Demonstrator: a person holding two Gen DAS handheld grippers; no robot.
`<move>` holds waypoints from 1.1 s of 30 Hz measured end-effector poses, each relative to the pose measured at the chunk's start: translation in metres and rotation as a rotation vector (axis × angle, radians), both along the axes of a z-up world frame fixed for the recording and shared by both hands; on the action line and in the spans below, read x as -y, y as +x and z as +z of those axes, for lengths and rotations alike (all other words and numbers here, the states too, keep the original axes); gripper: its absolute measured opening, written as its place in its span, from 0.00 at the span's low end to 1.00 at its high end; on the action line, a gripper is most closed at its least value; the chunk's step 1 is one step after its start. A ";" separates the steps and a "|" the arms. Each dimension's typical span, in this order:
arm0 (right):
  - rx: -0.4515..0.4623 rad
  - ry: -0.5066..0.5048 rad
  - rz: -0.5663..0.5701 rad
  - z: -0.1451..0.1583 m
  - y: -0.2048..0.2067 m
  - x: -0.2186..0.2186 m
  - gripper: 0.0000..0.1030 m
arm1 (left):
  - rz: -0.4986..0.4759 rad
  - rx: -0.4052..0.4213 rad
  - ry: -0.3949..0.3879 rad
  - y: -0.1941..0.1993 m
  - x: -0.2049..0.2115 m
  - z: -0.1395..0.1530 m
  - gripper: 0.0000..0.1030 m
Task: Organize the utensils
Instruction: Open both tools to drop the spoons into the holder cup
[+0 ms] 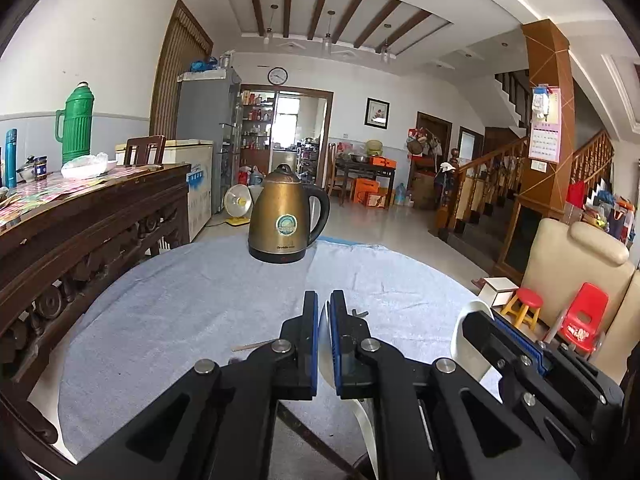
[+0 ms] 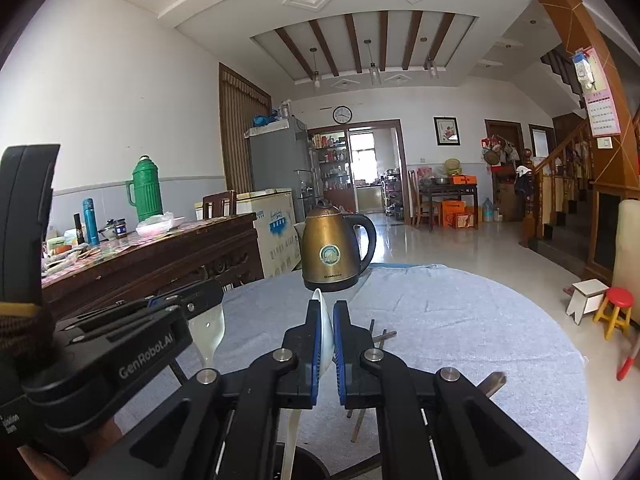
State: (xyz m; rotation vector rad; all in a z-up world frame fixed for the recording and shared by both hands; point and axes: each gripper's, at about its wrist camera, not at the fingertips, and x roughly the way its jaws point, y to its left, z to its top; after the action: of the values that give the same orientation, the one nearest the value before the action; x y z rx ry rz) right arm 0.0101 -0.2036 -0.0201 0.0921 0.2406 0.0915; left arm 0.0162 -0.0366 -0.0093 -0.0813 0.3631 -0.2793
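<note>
The left gripper is sitting nearly closed, its two blue-lined jaws pinching the bowl of a white spoon that is standing on edge between them, with the handle trailing down under the tool toward the near edge of the table. In the right wrist view this gripper is showing at the left, the spoon's pale bowl hanging out below it.

The right gripper is likewise sitting almost closed and is gripping a second white spoon. That spoon's rim is poking up above the fingertips and its handle is running down beneath the tool toward the near edge. In the left wrist view the same spoon is appearing at the right as a white curve clamped in the other tool.

Both grippers are hovering side by side over the near part of a round table covered with a light blue-grey cloth. A brass-coloured electric kettle with a black handle and base is standing at the far edge of the tabletop. Several thin dark sticks, probably chopsticks, are lying on the cloth just ahead of and under the right gripper; how many I cannot tell. A similar pale stick is lying on the cloth left of the left gripper.
</note>
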 end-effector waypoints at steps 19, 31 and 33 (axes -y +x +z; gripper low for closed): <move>-0.020 0.026 0.040 -0.001 -0.006 0.003 0.09 | -0.014 0.023 -0.017 -0.007 -0.011 0.007 0.06; 0.064 0.062 -0.009 0.030 -0.035 0.022 0.15 | 0.097 0.095 -0.061 -0.025 -0.053 0.039 0.55; 0.107 0.077 -0.034 0.042 -0.047 0.031 0.28 | 0.123 0.118 -0.070 -0.029 -0.064 0.045 0.66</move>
State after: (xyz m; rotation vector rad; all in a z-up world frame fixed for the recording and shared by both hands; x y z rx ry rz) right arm -0.0368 -0.2344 0.0215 0.1675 0.1286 0.0717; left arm -0.0132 0.0273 0.0356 -0.1548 0.2297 -0.1746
